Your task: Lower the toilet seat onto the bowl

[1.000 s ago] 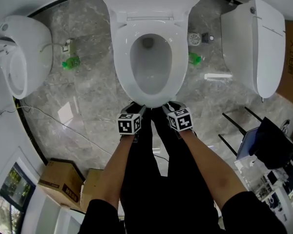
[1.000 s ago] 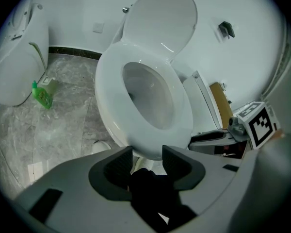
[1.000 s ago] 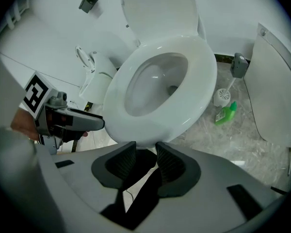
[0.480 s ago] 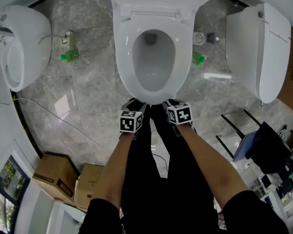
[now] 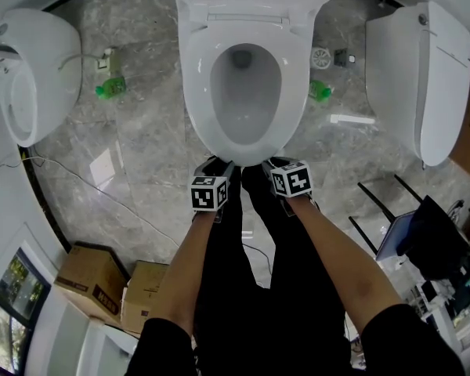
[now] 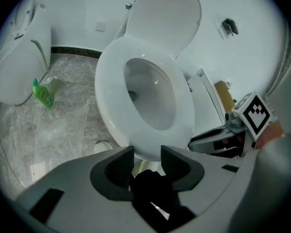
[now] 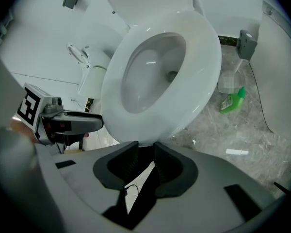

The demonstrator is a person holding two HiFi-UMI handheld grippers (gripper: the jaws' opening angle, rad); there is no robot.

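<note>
Nearest the person, two bare forearms reach down over dark trousers to the front of the toilet bowl (image 5: 247, 104); the left gripper (image 6: 146, 153) and the right gripper (image 7: 146, 148) sit side by side at that front edge, both angled steeply down. The jaws of both have just been closing, the right pair further than the left; each pair has a gap with only trouser and floor showing through it, and the front lip of the toilet seat (image 5: 197, 92) sits just past the tips, not pinched as far as I can judge.

The seat lies flat on the bowl all round its ring, so the lowering looks done; what seems left is only to draw the grippers away. Behind the bowl, the lid (image 6: 167, 13) stands raised; the task does not ask for it.

Further out, a green bottle (image 5: 110, 89) lies on the marble floor left of the bowl and a second green bottle (image 5: 319, 92) right of it; another white toilet (image 5: 31, 77) stands far to the bowl's left.

The head view hides the jaws under the marker cubes; only the gripper views show their gaps. The left gripper view shows the lid upright, which the head view squashes to a band; the head view alone shows the seat's whole ring at once.
</note>
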